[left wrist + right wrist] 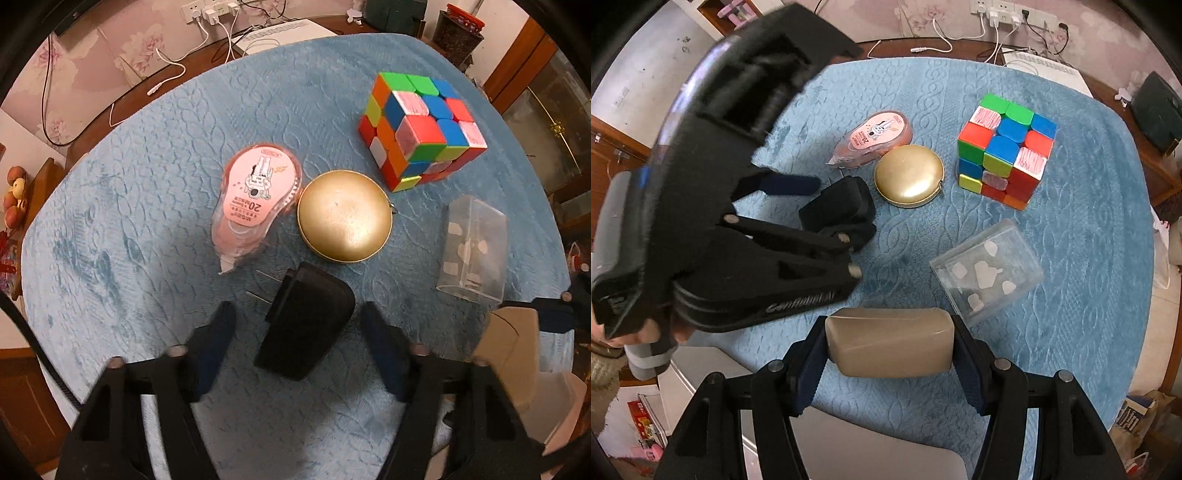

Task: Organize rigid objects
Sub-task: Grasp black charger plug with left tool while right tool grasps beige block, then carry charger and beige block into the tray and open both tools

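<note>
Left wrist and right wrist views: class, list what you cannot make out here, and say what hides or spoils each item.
- Black plug-in charger: in the right wrist view the left claw covers most of it.
- Beige rounded block: in the left wrist view only a corner shows at the right edge.
- Pink correction tape dispenser: label print too small to read in either view.
- Clear plastic box: its pale contents cannot be identified.

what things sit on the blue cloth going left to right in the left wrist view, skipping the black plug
pink correction tape → gold round tin → colour cube → clear plastic box
</note>
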The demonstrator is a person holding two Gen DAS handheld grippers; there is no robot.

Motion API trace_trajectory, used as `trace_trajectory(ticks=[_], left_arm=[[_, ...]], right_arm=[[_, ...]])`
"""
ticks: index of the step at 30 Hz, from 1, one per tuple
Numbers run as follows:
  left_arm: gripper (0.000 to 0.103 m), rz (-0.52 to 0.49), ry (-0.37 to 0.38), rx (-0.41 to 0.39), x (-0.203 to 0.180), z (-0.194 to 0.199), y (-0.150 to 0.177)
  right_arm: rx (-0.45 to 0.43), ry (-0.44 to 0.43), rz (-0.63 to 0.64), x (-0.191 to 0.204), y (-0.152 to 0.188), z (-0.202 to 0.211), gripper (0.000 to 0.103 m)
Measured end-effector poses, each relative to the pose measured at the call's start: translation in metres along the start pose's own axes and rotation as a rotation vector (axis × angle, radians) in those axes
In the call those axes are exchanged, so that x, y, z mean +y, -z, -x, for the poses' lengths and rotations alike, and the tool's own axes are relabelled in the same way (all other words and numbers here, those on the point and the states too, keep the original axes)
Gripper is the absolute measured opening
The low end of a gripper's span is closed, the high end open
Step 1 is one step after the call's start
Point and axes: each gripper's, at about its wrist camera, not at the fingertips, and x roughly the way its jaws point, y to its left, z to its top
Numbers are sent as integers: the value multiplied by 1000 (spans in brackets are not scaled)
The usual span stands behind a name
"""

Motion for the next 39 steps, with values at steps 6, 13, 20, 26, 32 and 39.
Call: trace_trajectory(ticks=[6,13,20,26,32,39], left_arm=[[49,44,49,-33,7,5,7],[49,49,37,-106,11,39,23],[49,29,-26,-137,6,97,54],[49,45,-36,-171,4,140,84],[49,59,-49,-204,-15,173,131],[49,90,-70,-209,-38,185,181]], right_arm=[[-12,-12,-9,-3,6,4,63],[-53,-42,-17,0,17,23,63],[-127,-63,1,17,31,69,63],[-177,-62,31,37,57,106,63],[-198,-64,58,56,93,124,63],[-183,-44,57,70,138,126,63]])
